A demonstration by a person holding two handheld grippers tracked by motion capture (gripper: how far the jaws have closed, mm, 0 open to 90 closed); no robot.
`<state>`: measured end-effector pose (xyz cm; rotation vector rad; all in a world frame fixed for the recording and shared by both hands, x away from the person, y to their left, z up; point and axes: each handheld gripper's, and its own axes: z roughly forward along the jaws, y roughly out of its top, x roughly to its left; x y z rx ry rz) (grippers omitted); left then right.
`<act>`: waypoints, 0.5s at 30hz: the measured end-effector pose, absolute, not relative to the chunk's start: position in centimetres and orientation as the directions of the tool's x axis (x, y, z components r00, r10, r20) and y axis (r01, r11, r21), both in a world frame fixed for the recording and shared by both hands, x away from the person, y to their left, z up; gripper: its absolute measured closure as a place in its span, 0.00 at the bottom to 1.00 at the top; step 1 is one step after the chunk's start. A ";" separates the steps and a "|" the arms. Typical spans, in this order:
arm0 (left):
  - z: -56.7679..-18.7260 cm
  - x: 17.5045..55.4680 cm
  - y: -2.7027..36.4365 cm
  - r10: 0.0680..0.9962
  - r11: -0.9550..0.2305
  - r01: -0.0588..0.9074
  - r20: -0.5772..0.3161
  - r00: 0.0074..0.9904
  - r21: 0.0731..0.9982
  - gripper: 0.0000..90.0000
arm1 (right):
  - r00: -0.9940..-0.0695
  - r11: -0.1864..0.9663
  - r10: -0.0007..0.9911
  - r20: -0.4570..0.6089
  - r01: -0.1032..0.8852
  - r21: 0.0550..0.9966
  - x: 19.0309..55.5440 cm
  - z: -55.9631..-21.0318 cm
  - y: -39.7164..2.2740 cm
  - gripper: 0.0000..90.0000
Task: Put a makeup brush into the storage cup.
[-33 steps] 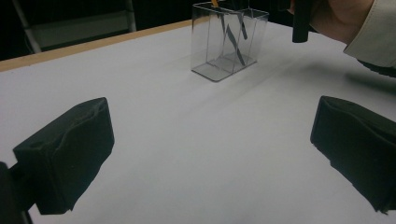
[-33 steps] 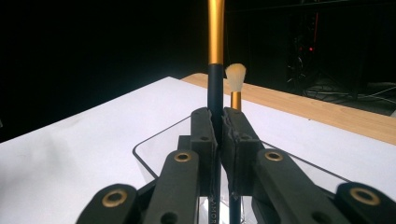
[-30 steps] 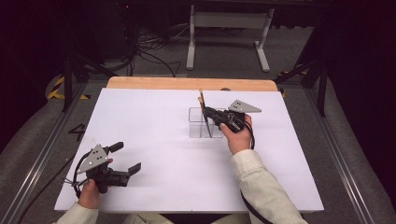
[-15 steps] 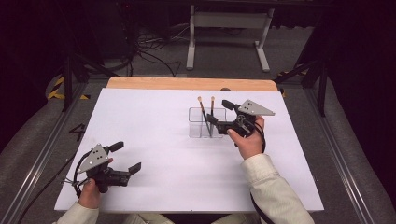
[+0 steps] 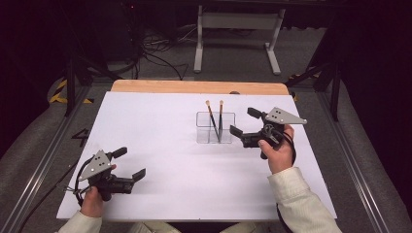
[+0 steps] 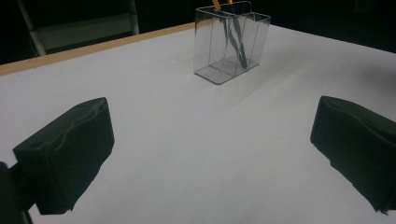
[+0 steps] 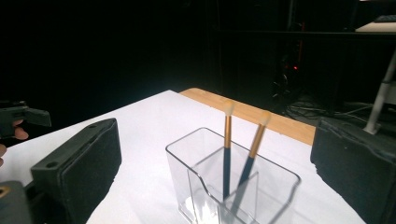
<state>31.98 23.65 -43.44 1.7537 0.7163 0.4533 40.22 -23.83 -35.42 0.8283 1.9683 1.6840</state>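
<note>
Two slim makeup brushes with black handles, gold ferrules and pale tips (image 5: 216,119) stand in a clear plastic holder with compartments (image 5: 215,128), tips up and handle ends down on the holder's floor. Their long axes run nearly upright: in the high view the left brush leans with its tip toward the bench's left edge, the right one stands almost straight, and the two handles draw close together near the bottom. In the right tongs' view the brushes (image 7: 238,154) rise well above the holder's rim (image 7: 233,182), one upright and one tilted, and appear to share one compartment, though the clear walls make this hard to tell. The holder sits on the white bench (image 5: 160,141) right of its middle, nearer the far wooden edge (image 5: 194,87) than the near edge. Just to the right of the holder, the right tongs (image 5: 243,123) are held in a hand, pointing at the holder; their jaws have just been opening and now stand wide apart with nothing between them, clear of the brushes. Well apart, near the bench's near left corner, the left tongs (image 5: 129,163) rest low over the bench in the other hand, jaws also spread wide and empty, pointing toward the holder (image 6: 231,42).
</note>
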 end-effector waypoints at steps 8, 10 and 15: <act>-43.4 32.1 23.7 0.664 -0.177 0.231 -0.057 0.746 0.957 0.00 | -0.715 0.136 0.698 0.034 0.179 0.974 38.5 -34.9 -26.0 0.03; -43.3 32.1 23.7 0.661 -0.173 0.232 -0.061 0.748 0.957 0.00 | -0.711 0.136 0.702 0.034 0.182 0.974 38.2 -34.8 -26.6 0.03; -43.3 32.1 23.9 0.655 -0.164 0.227 -0.067 0.753 0.960 0.00 | -0.695 0.144 0.718 0.036 0.199 0.969 37.4 -35.0 -28.1 0.03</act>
